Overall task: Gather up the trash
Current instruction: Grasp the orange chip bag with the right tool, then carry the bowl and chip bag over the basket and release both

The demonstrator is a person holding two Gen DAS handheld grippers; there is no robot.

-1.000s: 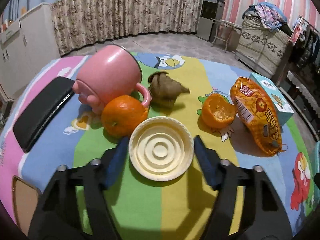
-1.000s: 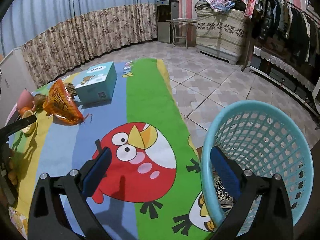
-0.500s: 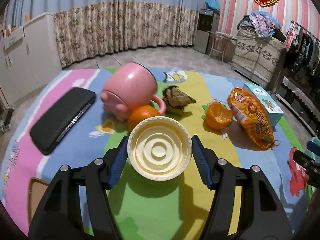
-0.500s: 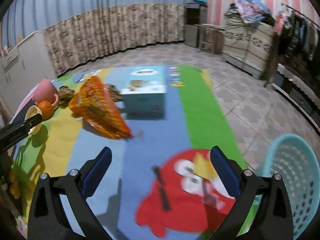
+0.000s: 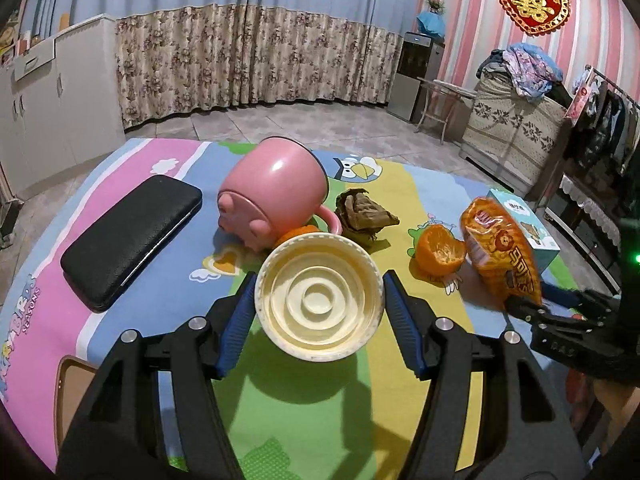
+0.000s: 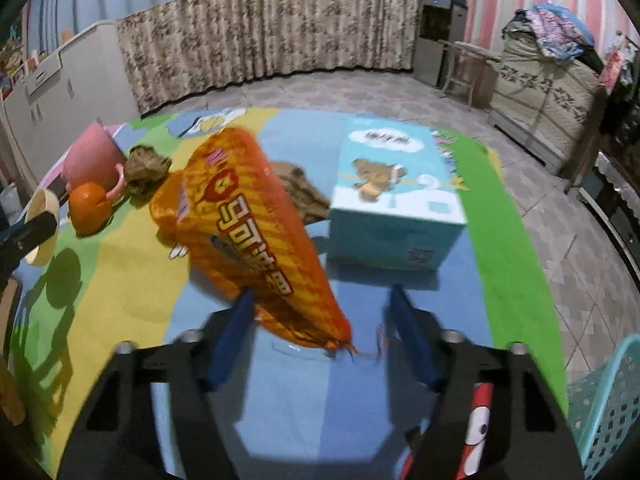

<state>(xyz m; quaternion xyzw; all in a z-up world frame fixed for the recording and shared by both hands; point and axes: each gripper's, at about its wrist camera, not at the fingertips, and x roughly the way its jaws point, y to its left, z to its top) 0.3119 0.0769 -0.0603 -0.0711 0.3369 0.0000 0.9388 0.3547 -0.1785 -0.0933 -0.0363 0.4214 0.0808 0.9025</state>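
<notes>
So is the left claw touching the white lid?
Touching. The left wrist view shows the left claw with both blue pads pressed against the rim of the lid, holding it above the mat.

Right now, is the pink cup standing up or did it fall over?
Fallen over. The pink cup lies on its side on the tablecloth, bottom facing the camera and handle low beside the whole orange.

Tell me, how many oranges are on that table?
2. A whole orange sits against the pink mug; a half-peeled orange lies beside the orange snack bag. Others may be hidden.
</notes>
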